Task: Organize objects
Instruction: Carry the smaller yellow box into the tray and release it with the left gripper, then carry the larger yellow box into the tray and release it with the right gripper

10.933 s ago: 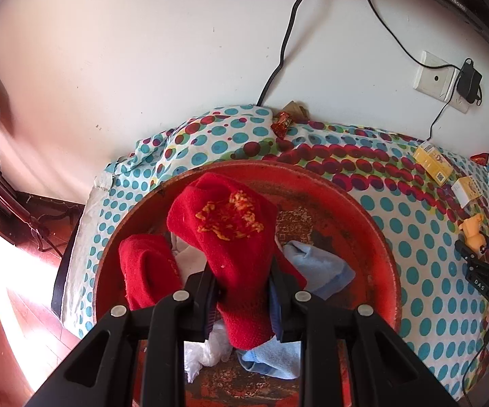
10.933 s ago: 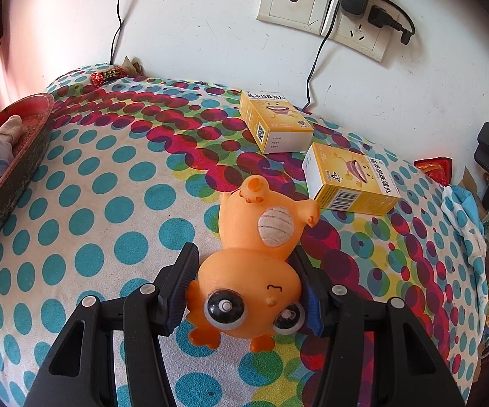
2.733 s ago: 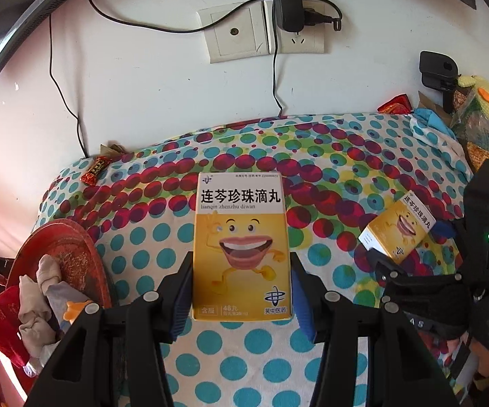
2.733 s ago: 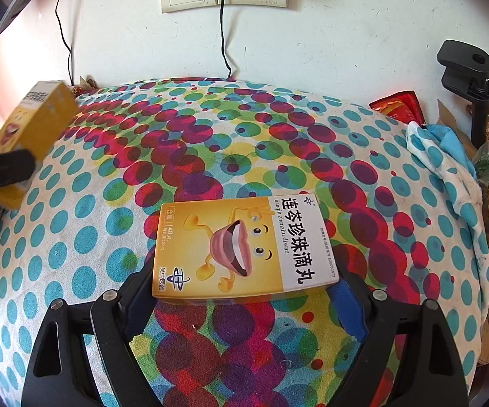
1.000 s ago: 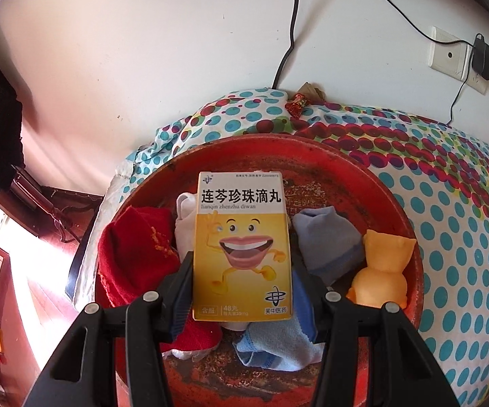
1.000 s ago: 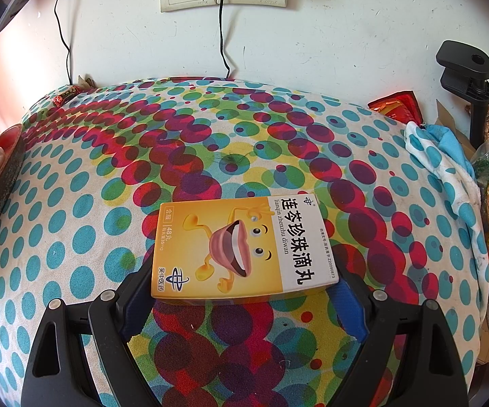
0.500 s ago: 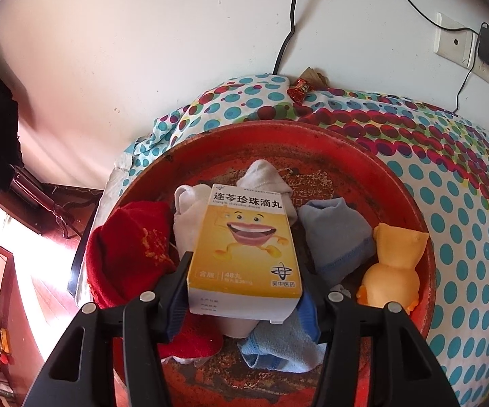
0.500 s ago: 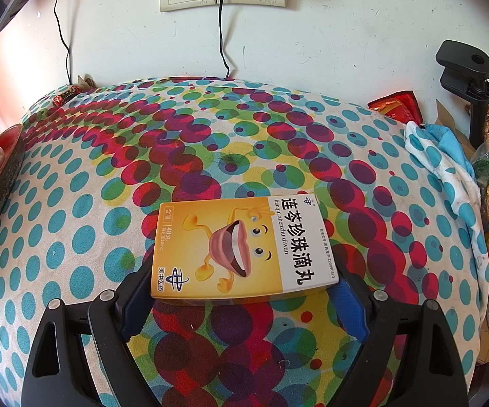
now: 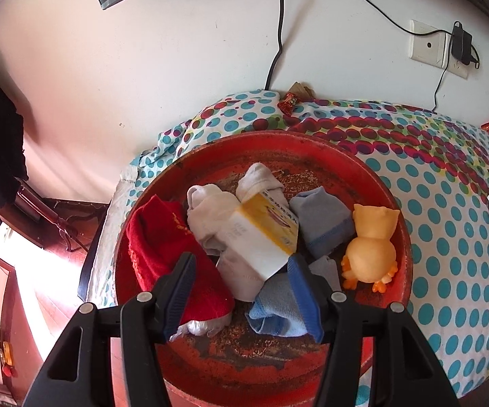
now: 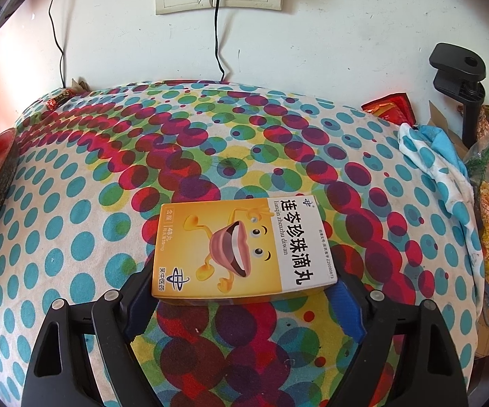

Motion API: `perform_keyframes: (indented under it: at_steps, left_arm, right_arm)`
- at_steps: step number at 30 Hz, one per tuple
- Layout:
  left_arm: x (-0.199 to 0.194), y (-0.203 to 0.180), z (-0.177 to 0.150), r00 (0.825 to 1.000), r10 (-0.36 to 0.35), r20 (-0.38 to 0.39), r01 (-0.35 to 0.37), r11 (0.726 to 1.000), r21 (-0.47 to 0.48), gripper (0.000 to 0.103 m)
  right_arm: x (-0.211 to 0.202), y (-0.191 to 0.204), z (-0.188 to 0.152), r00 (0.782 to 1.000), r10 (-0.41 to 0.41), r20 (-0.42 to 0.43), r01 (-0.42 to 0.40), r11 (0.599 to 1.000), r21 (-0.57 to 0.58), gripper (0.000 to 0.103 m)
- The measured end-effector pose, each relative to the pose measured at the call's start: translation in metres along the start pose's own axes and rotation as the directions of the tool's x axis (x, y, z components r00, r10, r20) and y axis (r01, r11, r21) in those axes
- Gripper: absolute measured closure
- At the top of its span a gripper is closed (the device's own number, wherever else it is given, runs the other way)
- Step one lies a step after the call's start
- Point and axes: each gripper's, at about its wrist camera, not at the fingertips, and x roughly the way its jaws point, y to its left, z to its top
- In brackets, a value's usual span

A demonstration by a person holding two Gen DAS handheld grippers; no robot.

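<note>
Left gripper (image 9: pixel 241 281) fingers opening, medicine box (image 9: pixel 261 234) dropped on socks in the red basin (image 9: pixel 312 146). Right gripper (image 10: pixel 241 291) pinches second box (image 10: pixel 244 247) by its ends; light cardboard, probably crushes easily.

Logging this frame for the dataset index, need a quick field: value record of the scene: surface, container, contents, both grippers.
surface: polka-dot cloth
container: red basin on the cloth
basin contents: red sock, white socks, blue socks, orange toy, yellow box lying tilted on the socks
left gripper: fingers opening, clear of the yellow box, nothing held
right gripper: fingers at both ends of a second yellow box
left to move: second yellow box
</note>
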Motion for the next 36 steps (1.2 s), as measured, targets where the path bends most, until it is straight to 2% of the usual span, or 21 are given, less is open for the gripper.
perform_keyframes:
  at_steps: [4, 10, 17, 24, 30, 36]
  left_arm:
    - [-0.013, 0.006, -0.005, 1.000, 0.005, 0.018, -0.005, 1.000, -0.003, 0.045]
    - [-0.024, 0.019, -0.016, 0.999, 0.012, 0.030, -0.011, 0.999, -0.031, 0.045]
    - [-0.032, 0.031, -0.032, 0.999, 0.018, 0.028, -0.017, 0.999, -0.033, 0.045]
    - [-0.033, 0.051, -0.045, 1.000, 0.013, 0.023, -0.011, 0.998, -0.064, 0.045]
    - [-0.028, 0.074, -0.056, 1.000, 0.010, 0.011, -0.008, 0.994, -0.109, 0.045]
    - [-0.020, 0.098, -0.065, 1.000, 0.030, -0.005, -0.030, 0.986, -0.165, 0.045]
  right_arm:
    - [-0.019, 0.019, 0.003, 0.999, 0.020, 0.030, -0.020, 1.000, -0.017, 0.018]
    - [-0.056, 0.066, 0.021, 0.987, 0.131, 0.091, -0.122, 0.988, -0.098, 0.018]
    - [-0.090, 0.167, 0.036, 0.953, 0.274, 0.128, -0.234, 0.936, -0.265, 0.018]
    - [-0.102, 0.246, 0.038, 0.924, 0.368, 0.106, -0.305, 0.874, -0.377, 0.018]
    - [-0.100, 0.298, 0.042, 0.909, 0.412, 0.064, -0.355, 0.845, -0.399, 0.018]
    - [-0.094, 0.331, 0.047, 0.909, 0.415, 0.047, -0.359, 0.834, -0.419, 0.018]
